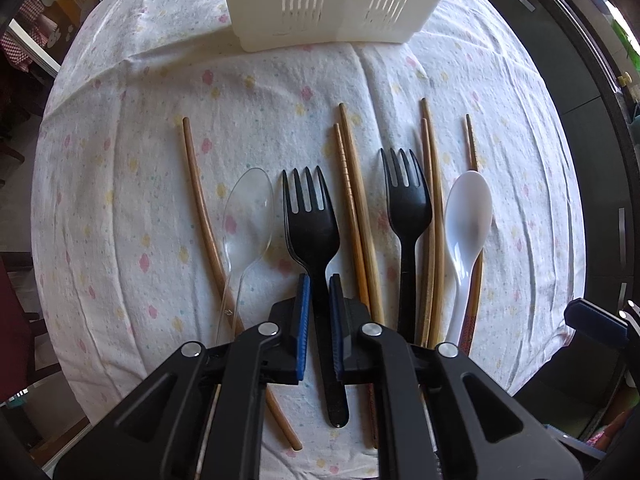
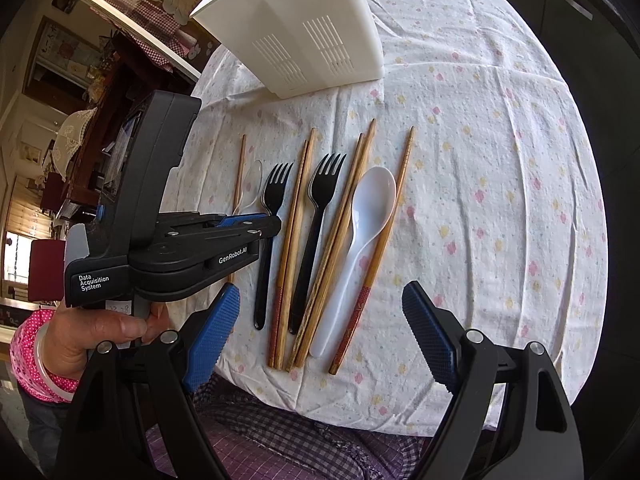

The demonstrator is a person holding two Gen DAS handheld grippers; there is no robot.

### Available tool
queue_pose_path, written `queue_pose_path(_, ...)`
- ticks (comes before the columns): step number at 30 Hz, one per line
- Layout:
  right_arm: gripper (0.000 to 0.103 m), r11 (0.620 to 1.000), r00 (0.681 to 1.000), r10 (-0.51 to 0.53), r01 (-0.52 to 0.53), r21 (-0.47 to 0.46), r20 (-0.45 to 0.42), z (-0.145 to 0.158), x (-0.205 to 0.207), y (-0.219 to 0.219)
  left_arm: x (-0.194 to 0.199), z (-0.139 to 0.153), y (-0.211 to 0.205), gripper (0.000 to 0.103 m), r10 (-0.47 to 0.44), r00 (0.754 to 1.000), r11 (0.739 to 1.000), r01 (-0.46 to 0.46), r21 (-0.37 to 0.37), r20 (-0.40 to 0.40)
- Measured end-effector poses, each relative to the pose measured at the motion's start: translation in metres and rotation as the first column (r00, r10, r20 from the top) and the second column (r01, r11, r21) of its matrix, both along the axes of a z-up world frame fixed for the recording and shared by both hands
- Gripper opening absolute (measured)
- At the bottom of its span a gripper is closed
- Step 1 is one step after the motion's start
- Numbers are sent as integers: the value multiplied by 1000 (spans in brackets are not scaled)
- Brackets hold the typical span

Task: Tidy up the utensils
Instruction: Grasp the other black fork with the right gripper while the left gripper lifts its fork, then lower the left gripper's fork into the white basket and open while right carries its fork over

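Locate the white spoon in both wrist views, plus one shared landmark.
Left wrist: white spoon lies right of centre, rightmost utensil but one, bowl pointing toward the white basket.
Right wrist: white spoon lies at centre, between a pair of chopsticks and a single red-tipped chopstick.
Shared landmark: the white basket at the far edge of the cloth, top of both pictures.

A white flowered tablecloth covers the table — beyond it, dark wooden furniture and a checked cloth.
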State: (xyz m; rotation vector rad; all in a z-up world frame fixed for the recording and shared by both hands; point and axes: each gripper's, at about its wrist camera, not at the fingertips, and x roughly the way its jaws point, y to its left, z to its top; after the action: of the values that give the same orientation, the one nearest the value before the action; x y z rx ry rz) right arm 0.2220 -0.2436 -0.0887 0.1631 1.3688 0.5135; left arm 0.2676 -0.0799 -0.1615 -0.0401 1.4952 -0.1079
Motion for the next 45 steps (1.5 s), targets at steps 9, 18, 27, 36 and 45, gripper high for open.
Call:
queue_pose_path(9,41,997,1000,-7,5,-82,-16,-9,20,33,-11,17,33,8,30,996,998,-25,-56,87)
queue_pose_path(18,16,982,998,-20,8,-188,-65,-36,42,63,-31,46,64,8,44,987,994,-27,-107,156)
queue_pose_path(27,16,964,991,-40,5,-265,-127,-63,55,82,-43,74,85,8,47,975,992,-21,-121,215)
queue_pose_path(36,9,945,999,-6,-9,-328,-43,-59,49,100,-42,79,81,8,41,970,989,-6,-145,241)
queue_pose_path(45,9,996,996,-71,74,-56,50,0,39,51,-39,146,80,8,54,921,977,31,-211,386)
